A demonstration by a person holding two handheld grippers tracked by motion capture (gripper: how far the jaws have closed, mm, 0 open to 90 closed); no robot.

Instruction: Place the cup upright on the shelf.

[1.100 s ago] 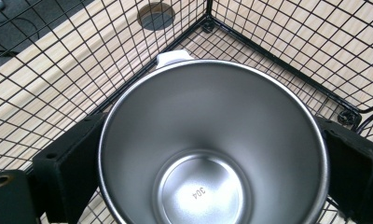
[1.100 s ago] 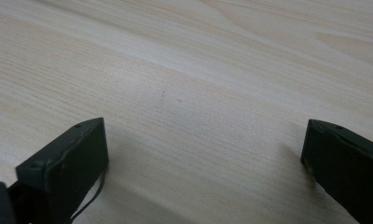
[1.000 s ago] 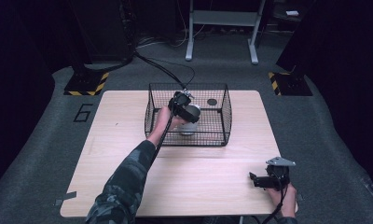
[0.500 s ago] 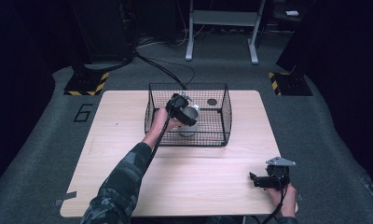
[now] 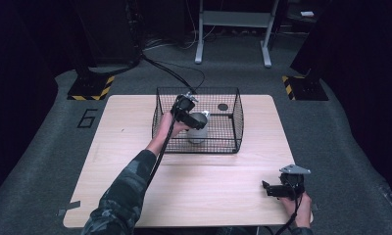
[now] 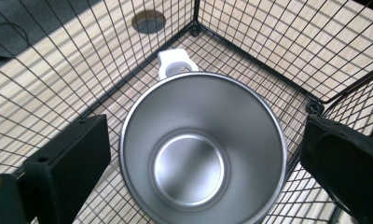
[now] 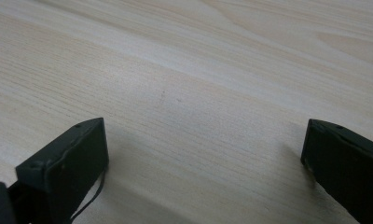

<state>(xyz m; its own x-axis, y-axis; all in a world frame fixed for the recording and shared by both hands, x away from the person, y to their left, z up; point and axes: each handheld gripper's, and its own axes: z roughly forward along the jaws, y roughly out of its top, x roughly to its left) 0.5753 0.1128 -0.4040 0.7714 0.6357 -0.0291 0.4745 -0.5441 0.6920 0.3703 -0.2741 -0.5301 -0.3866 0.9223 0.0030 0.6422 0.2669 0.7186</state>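
A steel cup (image 5: 199, 133) with a white handle (image 6: 175, 63) stands upright and empty inside a black wire basket (image 5: 199, 89) at the back middle of the table. My left gripper (image 5: 193, 119) hovers over the cup's near-left rim, tilted down into the basket. In the left gripper view the cup (image 6: 203, 154) lies between the jaws, which are open and clear of the rim on both sides. My right gripper (image 5: 268, 188) rests low at the table's front right, open, with bare wood (image 7: 175, 70) between its jaws.
The basket's wire walls (image 6: 268, 37) close in around the cup on all sides. A dark round disc (image 5: 223, 106) lies at the basket's back right. The wooden table (image 5: 135, 147) is bordered by grey carpet; stands and cables sit behind it.
My left gripper has drifted slightly left and back above the cup, which stays put in the basket. The right gripper has not moved.
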